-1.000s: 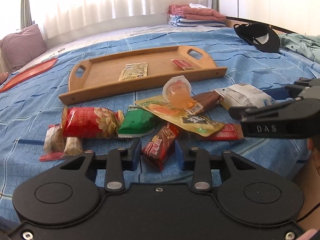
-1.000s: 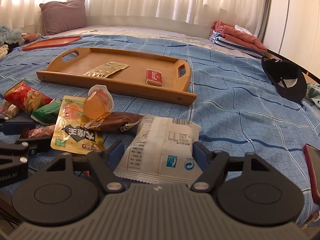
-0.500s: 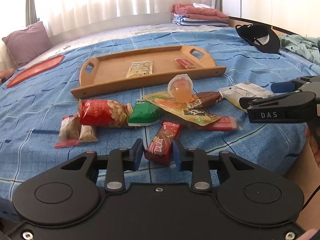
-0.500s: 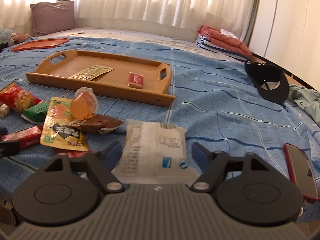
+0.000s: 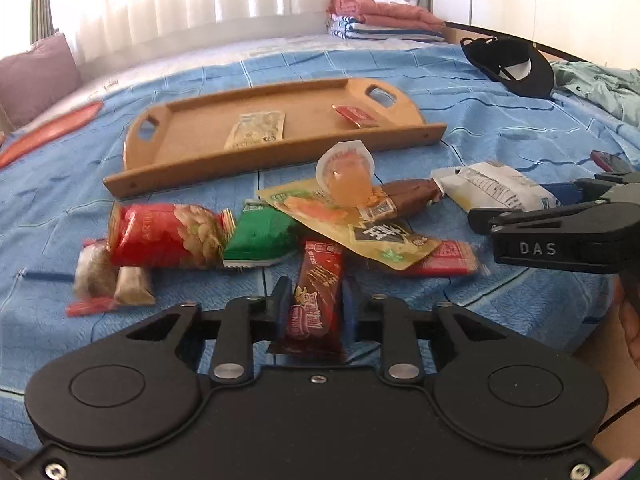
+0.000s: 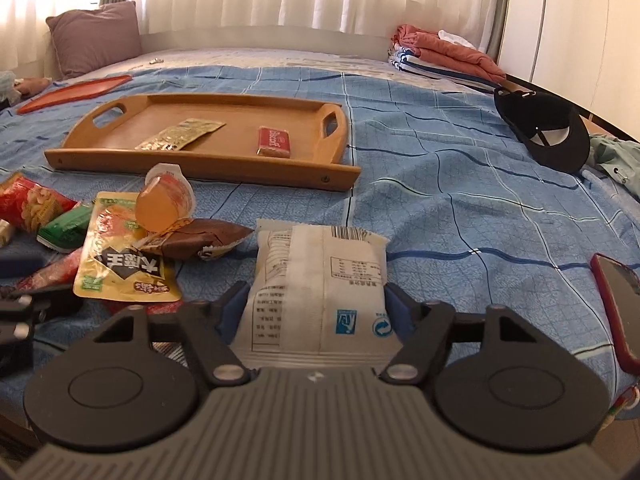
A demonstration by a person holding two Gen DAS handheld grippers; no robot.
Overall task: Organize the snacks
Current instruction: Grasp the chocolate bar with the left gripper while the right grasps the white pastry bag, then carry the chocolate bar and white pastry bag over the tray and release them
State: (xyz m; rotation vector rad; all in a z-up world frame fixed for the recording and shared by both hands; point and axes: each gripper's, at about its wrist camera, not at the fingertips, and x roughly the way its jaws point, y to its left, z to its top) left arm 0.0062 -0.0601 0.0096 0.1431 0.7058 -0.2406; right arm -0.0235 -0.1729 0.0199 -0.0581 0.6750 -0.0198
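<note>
The left gripper (image 5: 316, 308) is matt black plastic with bright metal pivot pins, and the brown snack bar (image 5: 318, 292) between its jaws wears glossy foil film. The right gripper (image 6: 316, 312) has a ribbed, matt grey plastic body, and the white packet (image 6: 320, 292) it holds looks like dull, crinkled printed plastic film. The tray (image 6: 208, 162) is smooth, satin-finished wood. The bedspread (image 6: 460, 208) is woven blue cloth with a fine grainy texture. The jelly cup (image 5: 348, 182) is clear, shiny plastic. The cap (image 6: 548, 132) is matt black fabric.
</note>
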